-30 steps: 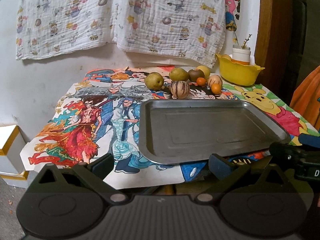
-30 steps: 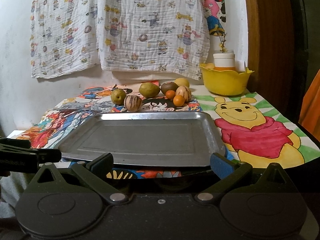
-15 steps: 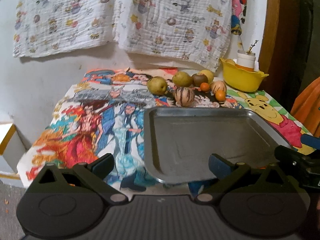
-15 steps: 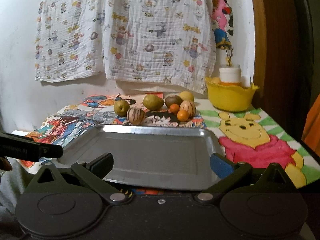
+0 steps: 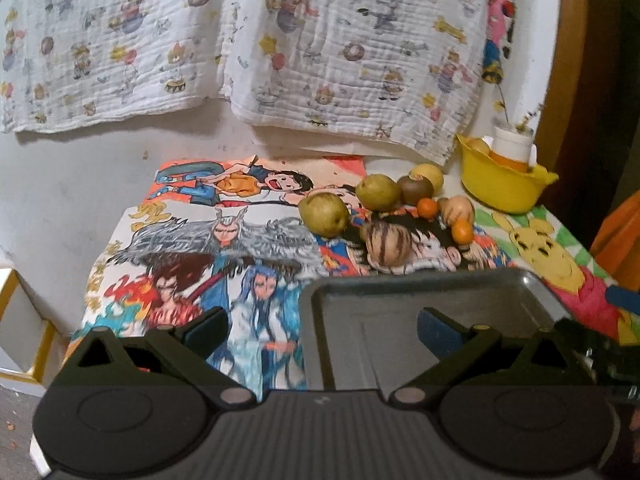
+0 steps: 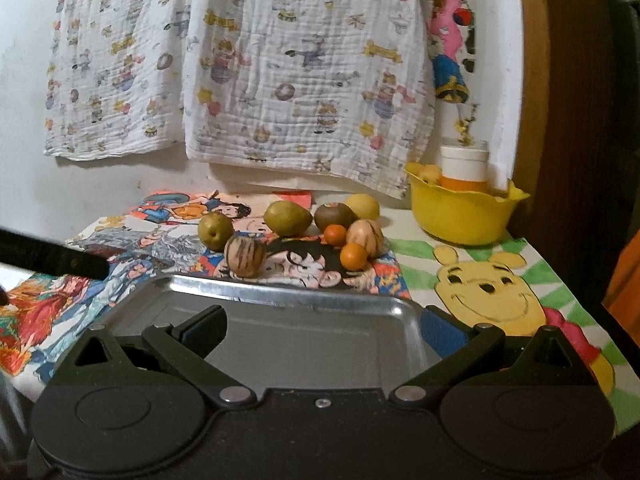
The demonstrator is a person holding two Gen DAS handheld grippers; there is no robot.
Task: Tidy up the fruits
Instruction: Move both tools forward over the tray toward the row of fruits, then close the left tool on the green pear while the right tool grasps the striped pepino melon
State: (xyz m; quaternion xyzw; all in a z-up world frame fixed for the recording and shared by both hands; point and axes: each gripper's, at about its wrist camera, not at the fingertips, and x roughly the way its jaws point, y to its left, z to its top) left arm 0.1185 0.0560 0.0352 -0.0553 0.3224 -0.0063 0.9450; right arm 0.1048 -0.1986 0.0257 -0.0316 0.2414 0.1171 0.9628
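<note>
Both tools, left tool point(image 5: 322, 332) and right tool point(image 6: 324, 330), hang with fingers apart and empty over the near end of the bare metal tray point(image 6: 288, 300). Fruits point(image 6: 288, 232) sit clustered on the counter point(image 6: 500, 280) just beyond the tray's far rim, some seemingly touching. Risk: reaching for the striped fruit point(image 6: 245, 256) could nudge its round neighbours, the small oranges point(image 6: 354, 257) especially, rolling them off
</note>
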